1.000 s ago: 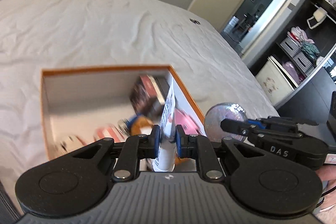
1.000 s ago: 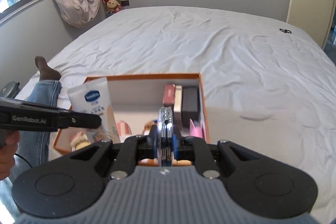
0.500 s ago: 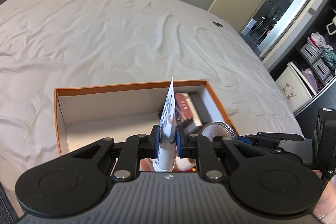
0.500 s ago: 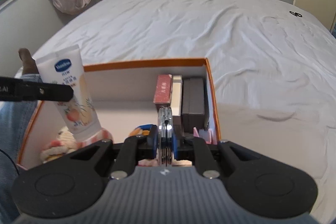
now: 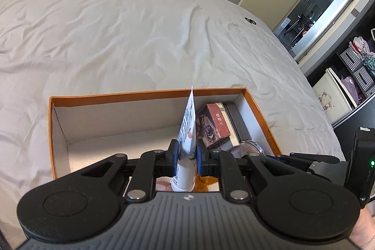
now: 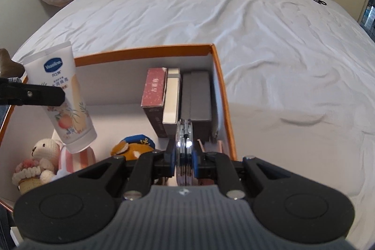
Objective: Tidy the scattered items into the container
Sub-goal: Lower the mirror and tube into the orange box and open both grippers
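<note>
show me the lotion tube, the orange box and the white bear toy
lotion tube (image 6: 70,107), right wrist view, printed front.
orange box (image 6: 145,50), right wrist view, far rim.
white bear toy (image 6: 43,150), right wrist view, head.

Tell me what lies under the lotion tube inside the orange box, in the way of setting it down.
The lotion tube, clamped in the left gripper, hangs over the orange box. Below its cap sit a striped pink item and a white plush bear; bare floor lies further back.
</note>
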`<move>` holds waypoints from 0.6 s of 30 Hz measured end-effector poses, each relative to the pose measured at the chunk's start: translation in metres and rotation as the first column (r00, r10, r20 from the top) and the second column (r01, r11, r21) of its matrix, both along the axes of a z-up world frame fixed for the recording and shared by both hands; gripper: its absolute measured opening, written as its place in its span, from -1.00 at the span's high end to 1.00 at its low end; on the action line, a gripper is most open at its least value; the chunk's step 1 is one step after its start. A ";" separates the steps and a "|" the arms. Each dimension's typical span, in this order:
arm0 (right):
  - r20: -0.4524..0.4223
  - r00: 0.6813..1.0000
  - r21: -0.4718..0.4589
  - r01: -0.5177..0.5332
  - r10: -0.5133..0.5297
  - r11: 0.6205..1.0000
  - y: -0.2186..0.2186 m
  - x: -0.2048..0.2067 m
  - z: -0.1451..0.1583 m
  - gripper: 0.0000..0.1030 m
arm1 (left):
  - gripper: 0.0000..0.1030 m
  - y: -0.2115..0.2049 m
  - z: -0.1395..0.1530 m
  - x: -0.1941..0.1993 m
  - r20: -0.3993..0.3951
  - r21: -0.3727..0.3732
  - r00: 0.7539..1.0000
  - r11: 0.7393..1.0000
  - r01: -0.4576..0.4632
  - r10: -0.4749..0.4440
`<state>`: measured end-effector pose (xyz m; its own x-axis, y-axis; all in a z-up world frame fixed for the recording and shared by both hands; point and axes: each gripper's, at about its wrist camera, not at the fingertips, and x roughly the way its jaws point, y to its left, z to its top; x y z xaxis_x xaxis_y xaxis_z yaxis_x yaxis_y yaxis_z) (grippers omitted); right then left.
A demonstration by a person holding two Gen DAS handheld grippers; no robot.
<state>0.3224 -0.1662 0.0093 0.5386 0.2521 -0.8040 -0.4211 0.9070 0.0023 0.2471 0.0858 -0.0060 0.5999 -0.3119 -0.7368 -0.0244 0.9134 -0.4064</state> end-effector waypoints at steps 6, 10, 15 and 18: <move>-0.005 0.999 -0.056 -0.034 0.033 0.998 0.009 0.000 -0.002 0.71 | 0.66 0.000 -0.007 0.006 -0.019 -0.006 1.000 1.000 -0.001 0.000; 0.003 0.999 -0.083 -0.046 0.047 0.995 0.012 -0.002 -0.002 0.71 | 0.66 0.000 -0.009 0.010 -0.022 -0.010 1.000 1.000 0.000 0.000; 0.006 0.998 -0.106 -0.054 0.055 0.993 0.012 -0.002 -0.002 0.73 | 0.66 0.000 -0.012 0.012 -0.029 -0.019 1.000 1.000 -0.002 0.001; 0.001 0.998 -0.117 -0.066 0.066 0.991 0.011 -0.002 -0.002 0.72 | 0.66 0.000 -0.015 0.013 -0.032 -0.024 0.999 1.000 -0.002 0.001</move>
